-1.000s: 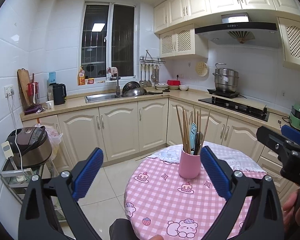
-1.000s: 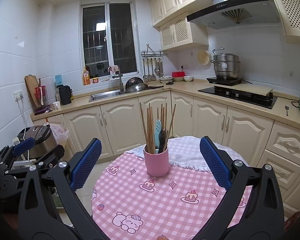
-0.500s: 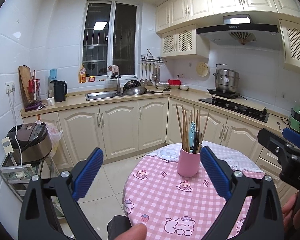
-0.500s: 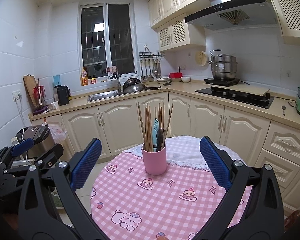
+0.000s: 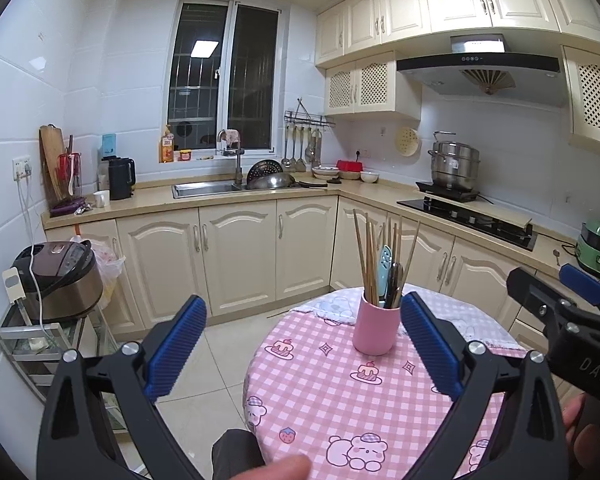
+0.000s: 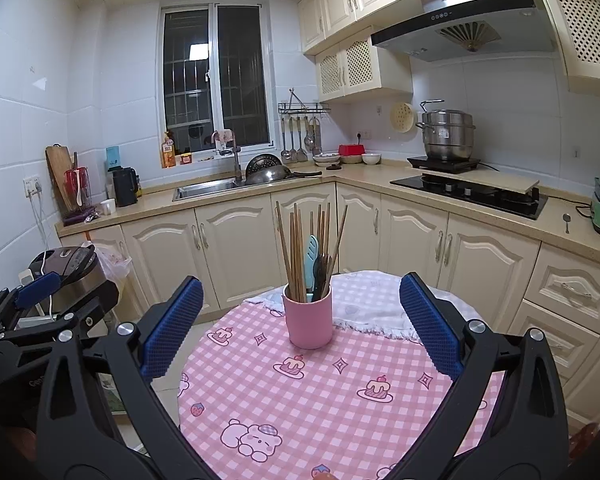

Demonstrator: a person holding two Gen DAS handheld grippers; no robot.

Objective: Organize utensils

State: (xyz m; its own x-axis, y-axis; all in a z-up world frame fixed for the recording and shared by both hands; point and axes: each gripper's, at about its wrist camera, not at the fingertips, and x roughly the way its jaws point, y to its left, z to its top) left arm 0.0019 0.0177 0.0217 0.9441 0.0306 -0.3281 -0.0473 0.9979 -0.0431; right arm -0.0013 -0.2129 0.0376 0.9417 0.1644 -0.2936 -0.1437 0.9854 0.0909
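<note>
A pink cup (image 5: 375, 326) stands upright on a round table with a pink checked cloth (image 5: 340, 400). It holds several wooden chopsticks (image 5: 366, 256), a light blue utensil (image 5: 385, 260) and a dark utensil. In the right wrist view the cup (image 6: 308, 320) and chopsticks (image 6: 296, 248) stand ahead, between my fingers. My left gripper (image 5: 302, 344) is open and empty, held back from the cup. My right gripper (image 6: 300, 320) is open and empty too. The right gripper also shows at the right edge of the left wrist view (image 5: 560, 312).
Kitchen counters with a sink (image 5: 206, 189) and a hob (image 5: 466, 214) run behind the table. A rice cooker (image 5: 58, 276) sits on a metal rack at the left. A white cloth (image 6: 372, 296) lies on the table's far side. A person's knee (image 5: 236, 456) is below the table edge.
Both grippers have drawn back and risen a little, so the cup looks smaller and lower. Both stay open and empty. The cup has not moved.
</note>
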